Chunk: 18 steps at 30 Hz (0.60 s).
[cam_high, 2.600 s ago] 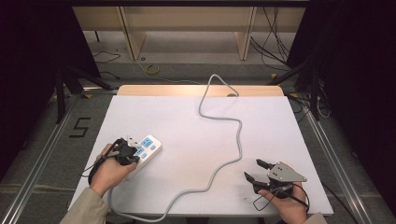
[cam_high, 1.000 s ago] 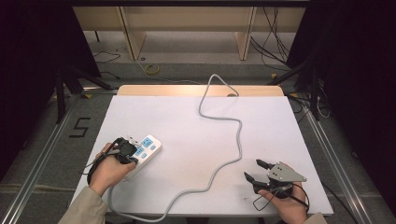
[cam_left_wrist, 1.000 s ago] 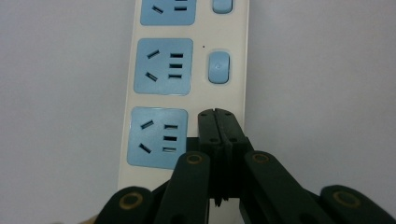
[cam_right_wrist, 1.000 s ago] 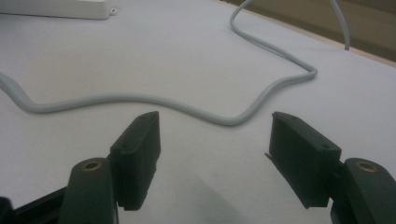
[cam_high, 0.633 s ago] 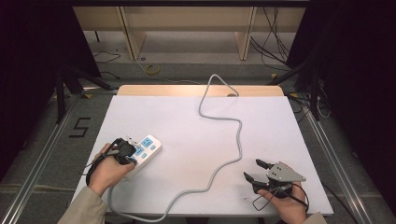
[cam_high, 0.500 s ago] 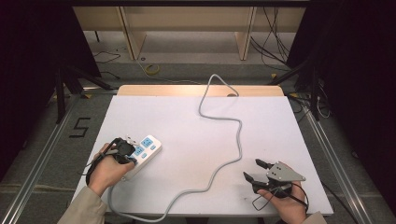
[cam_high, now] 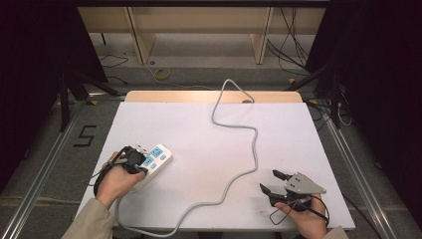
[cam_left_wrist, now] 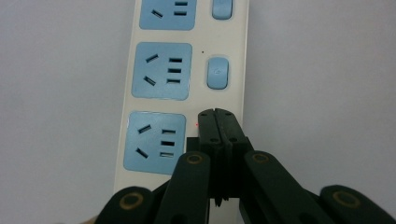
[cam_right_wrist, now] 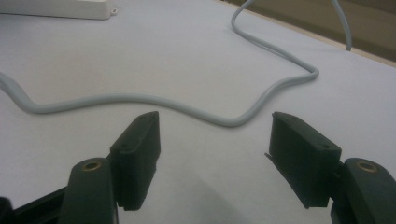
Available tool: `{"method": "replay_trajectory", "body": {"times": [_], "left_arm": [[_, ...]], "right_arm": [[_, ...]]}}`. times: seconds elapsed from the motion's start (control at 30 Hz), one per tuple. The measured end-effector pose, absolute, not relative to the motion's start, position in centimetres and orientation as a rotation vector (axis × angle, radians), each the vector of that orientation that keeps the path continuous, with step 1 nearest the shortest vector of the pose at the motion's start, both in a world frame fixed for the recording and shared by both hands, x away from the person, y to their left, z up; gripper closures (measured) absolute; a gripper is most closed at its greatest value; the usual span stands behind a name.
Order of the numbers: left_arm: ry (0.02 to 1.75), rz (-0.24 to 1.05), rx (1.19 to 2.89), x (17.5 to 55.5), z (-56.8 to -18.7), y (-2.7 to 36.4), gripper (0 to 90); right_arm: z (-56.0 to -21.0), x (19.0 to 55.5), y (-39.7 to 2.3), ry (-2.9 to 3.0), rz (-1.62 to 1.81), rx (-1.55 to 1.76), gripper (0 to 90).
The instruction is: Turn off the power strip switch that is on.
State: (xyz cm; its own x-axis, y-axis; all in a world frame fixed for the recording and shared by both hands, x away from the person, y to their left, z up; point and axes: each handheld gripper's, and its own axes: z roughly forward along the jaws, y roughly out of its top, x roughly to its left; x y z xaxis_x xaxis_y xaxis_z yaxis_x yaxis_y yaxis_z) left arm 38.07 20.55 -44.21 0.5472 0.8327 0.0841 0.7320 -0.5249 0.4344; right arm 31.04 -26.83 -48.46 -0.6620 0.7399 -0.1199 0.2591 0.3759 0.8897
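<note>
Still: left gripper [cam_left_wrist: 218, 122] pressing power strip [cam_left_wrist: 161, 70] switch, seemingly.

The counter [cam_high: 298, 144] is covered in plain white, with a strip of pale wood along its far edge. The power strip [cam_high: 154, 160] is cream-white, its sockets [cam_left_wrist: 160, 70] light blue squares with dark slots, and its switches [cam_left_wrist: 217, 72] the same light blue. A small red light [cam_left_wrist: 197, 124] glows on it beside the left tongs [cam_left_wrist: 218, 116], which are black with brass-coloured rivets. The cord [cam_high: 254, 149] is pale grey. The right tongs [cam_high: 276, 182] are black and carry a grey plate [cam_high: 303, 183]. The sleeve [cam_high: 94, 221] is beige. The floor [cam_high: 45, 149] is dark grey, marked with a black "5" [cam_high: 85, 135].
</note>
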Motion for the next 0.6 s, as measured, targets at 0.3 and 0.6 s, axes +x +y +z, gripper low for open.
{"method": "replay_trajectory", "body": {"times": [0.3,0.6], "left_arm": [[1.283,0.383,2.453,38.16,-44.25,20.68,90.0],[1.270,0.404,2.465,38.05,-44.26,20.47,90.0]], "right_arm": [[-48.41,30.85,-26.96,2.128,1.244,0.861,34.6],[-48.37,30.79,-26.97,2.127,1.243,0.859,34.6]]}}
